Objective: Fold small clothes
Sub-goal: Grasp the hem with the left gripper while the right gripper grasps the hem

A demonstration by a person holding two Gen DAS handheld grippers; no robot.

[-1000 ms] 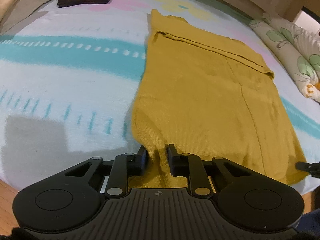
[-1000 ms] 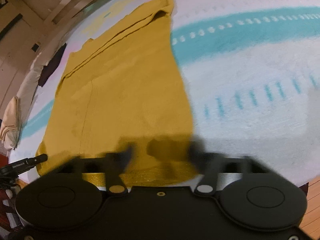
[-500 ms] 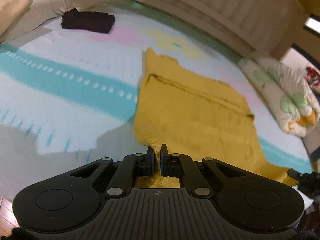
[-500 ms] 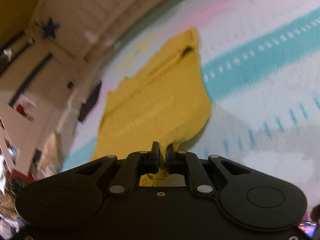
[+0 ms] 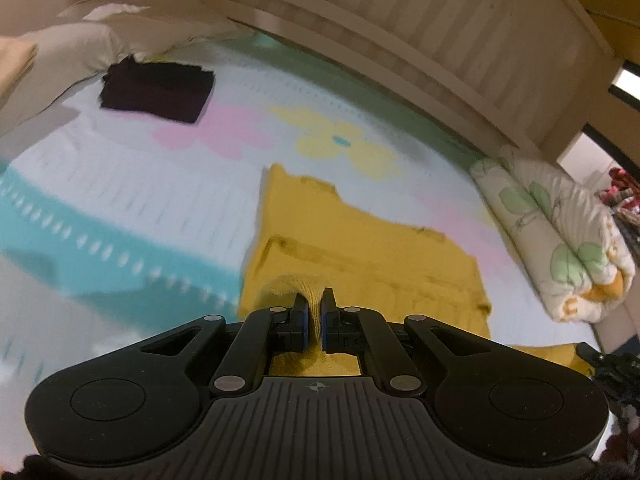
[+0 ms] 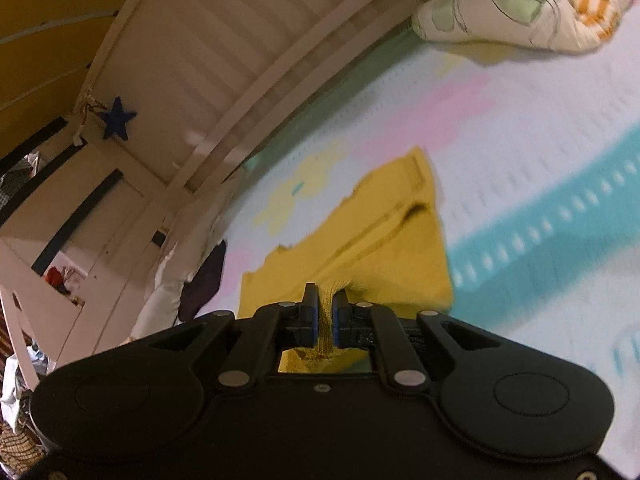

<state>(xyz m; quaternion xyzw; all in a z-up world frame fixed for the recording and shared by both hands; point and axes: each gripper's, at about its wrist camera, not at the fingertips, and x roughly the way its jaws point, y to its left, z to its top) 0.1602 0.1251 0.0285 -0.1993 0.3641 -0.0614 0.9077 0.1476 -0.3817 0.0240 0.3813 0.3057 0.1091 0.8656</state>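
A mustard yellow knit garment (image 5: 360,248) lies on the patterned bed cover; it also shows in the right wrist view (image 6: 360,240). My left gripper (image 5: 313,306) is shut on the garment's near left hem corner and holds it lifted above the bed. My right gripper (image 6: 324,312) is shut on the near right hem corner, also lifted. The near part of the garment hangs from both grippers over the rest, which lies flat. The far end with the collar lies toward the headboard.
A folded dark garment (image 5: 158,90) lies at the far left of the bed, near a beige pillow (image 5: 60,52). A rolled floral quilt (image 5: 560,240) lies at the right edge. A slatted wooden headboard (image 5: 400,40) runs along the far side.
Both grippers closed on the near hem corners, then lifted them and carried them toward the far end. The views tilted up and the visible flat part of the garment grew shorter.
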